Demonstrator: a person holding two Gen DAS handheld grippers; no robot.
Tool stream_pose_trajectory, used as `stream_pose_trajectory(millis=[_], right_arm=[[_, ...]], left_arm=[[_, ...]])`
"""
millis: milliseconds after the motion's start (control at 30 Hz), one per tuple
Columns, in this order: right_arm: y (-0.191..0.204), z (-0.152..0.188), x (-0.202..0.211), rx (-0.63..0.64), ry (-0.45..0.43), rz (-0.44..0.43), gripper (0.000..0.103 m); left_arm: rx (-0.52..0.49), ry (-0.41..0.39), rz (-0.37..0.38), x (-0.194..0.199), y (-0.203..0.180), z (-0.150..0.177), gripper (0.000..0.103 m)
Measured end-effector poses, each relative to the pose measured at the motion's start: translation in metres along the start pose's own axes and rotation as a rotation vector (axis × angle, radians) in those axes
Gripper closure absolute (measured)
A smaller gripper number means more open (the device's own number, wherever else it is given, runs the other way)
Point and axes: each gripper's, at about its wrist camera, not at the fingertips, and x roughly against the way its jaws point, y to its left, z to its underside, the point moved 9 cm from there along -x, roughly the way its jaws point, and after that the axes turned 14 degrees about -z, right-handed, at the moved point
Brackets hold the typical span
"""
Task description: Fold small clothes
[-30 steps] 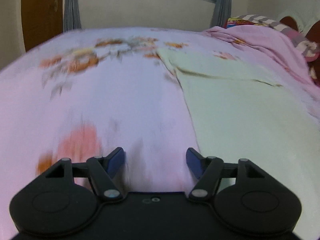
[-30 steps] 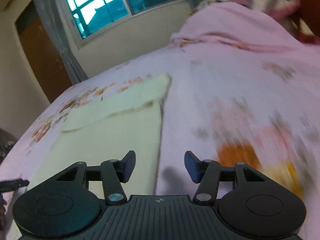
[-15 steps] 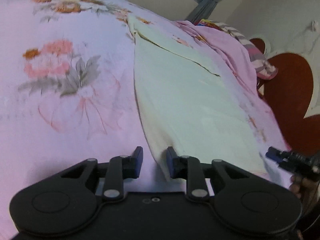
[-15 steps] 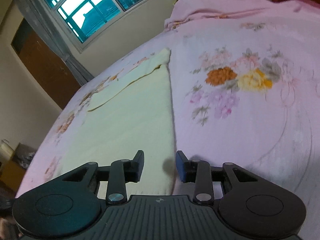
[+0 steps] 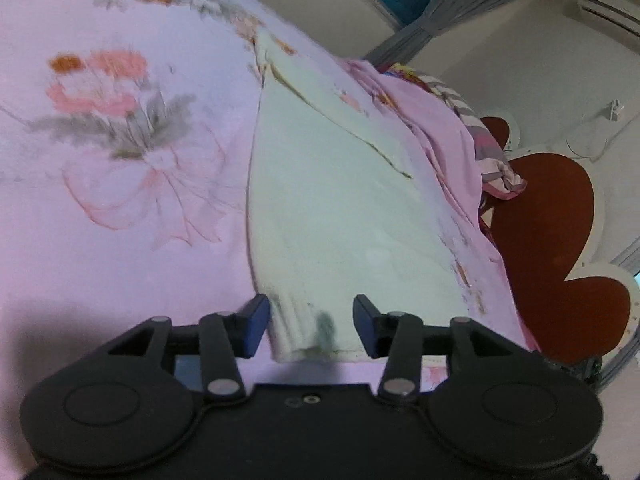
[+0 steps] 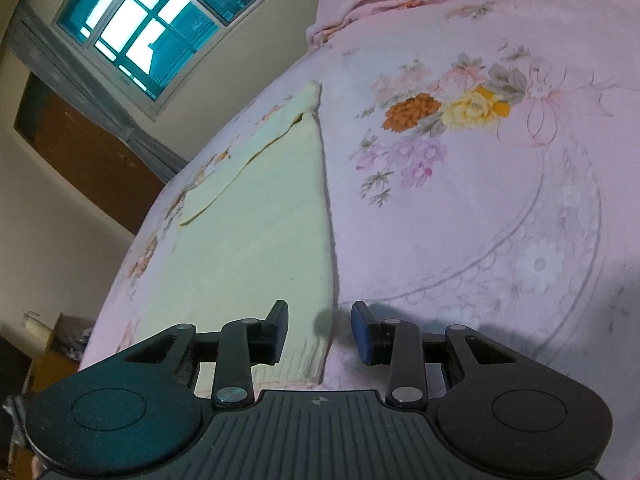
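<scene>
Loads of flat bed left of the pale yellow garment, nothing sitting on it, so the left claw can slide around freely there. Its jaws are spread over the near-left hem corner. The bunched pink blanket and striped pillow crowd the garment's far side. Right claw straddles the other corner, with open floral sheet to its right.
</scene>
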Motion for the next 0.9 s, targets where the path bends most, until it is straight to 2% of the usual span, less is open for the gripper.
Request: stream_pose_trajectory(millis=[167, 400, 533, 667, 800, 900], right_arm=[[-0.002, 0.005, -0.005, -0.032, 0.018, -0.023, 0.068], [-0.019, -0.001, -0.015, -0.137, 0.009, -0.098, 0.068], [-0.016, -0.004, -0.018, -0.124, 0.028, -0.11, 0.068], [-0.016, -0.002, -0.017, -0.122, 0.03, -0.12, 0.068], [-0.015, -0.002, -0.021, -0.125, 0.033, -0.128, 0.068], [-0.013, -0.003, -0.021, -0.118, 0.041, -0.125, 0.068]], left_arm=[[0.048, 0.009, 0.03, -0.016, 0.004, -0.007, 0.059], [0.016, 0.026, 0.038, -0.028, 0.005, -0.015, 0.061], [0.023, 0.024, 0.034, -0.029, 0.009, -0.023, 0.065], [0.0, 0.029, 0.027, -0.029, 0.008, -0.024, 0.065], [0.006, 0.046, 0.05, -0.033, 0.008, -0.026, 0.065], [-0.015, 0.052, 0.049, -0.032, 0.008, -0.024, 0.071]])
